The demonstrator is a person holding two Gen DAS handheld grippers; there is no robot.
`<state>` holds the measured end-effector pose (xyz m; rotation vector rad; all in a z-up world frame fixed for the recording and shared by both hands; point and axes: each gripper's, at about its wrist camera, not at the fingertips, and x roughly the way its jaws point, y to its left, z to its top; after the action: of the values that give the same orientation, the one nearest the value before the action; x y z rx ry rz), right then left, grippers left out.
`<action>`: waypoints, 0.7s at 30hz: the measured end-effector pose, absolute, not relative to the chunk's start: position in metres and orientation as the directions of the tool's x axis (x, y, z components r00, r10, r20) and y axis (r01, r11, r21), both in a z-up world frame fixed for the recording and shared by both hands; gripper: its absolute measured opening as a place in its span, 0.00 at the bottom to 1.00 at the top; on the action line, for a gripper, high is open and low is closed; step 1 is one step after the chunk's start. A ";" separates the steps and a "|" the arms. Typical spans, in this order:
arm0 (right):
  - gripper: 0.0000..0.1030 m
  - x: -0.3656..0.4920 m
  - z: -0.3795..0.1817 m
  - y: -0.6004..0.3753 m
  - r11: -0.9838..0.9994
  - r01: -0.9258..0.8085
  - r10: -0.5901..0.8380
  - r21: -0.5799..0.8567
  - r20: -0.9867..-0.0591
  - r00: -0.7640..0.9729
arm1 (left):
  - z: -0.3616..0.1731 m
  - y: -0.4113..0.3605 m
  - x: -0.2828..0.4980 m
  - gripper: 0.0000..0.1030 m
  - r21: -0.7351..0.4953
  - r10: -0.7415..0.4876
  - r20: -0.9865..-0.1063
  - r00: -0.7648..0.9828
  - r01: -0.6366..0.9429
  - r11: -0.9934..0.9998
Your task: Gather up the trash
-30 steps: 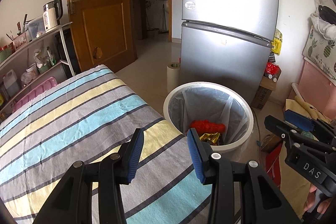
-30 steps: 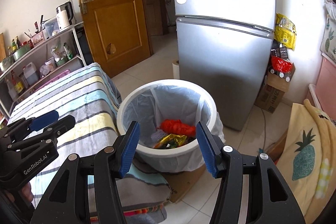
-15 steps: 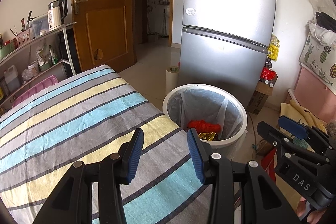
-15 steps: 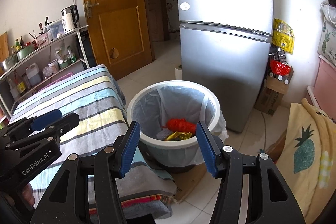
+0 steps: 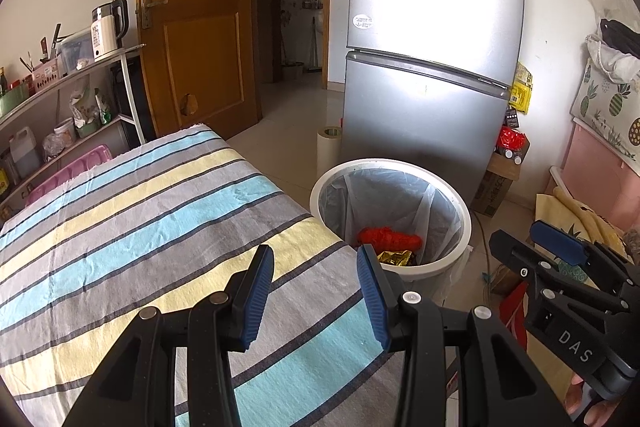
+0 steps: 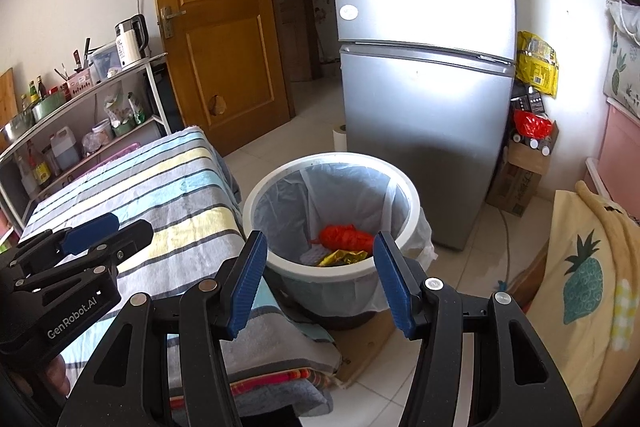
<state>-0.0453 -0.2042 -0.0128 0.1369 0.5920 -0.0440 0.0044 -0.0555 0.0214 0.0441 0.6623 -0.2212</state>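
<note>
Beside bin (image 6: 332,195) | both grippers (image 5: 316,291) (image 6: 320,279) pulled back, higher | fingers wide, holding nothing

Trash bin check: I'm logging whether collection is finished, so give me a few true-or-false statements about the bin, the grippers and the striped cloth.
1. The white trash bin holds a red item and a gold wrapper. True.
2. The left gripper is shut on a wrapper. False: it is open and holds nothing.
3. The right gripper is open. True.
4. The bin has no liner. False: a clear plastic liner lines it.
5. Trash lies on the striped cloth. False: none shows.
</note>
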 end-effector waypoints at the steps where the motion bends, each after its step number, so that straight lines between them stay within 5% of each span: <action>1: 0.55 -0.046 -0.013 -0.204 0.990 0.079 -0.001 0.116 -0.558 0.830 | 0.021 -0.056 0.005 0.42 -0.030 -0.190 -0.615 0.766 0.217 0.976; 21: 0.55 -0.047 -0.010 -0.200 0.991 0.068 0.006 0.113 -0.555 0.832 | 0.020 -0.054 0.004 0.42 -0.032 -0.191 -0.615 0.765 0.218 0.975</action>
<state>-0.0465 -0.1999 -0.0101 0.1297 0.5880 -0.0329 0.0042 -0.0541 0.0199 0.0425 0.6638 -0.2222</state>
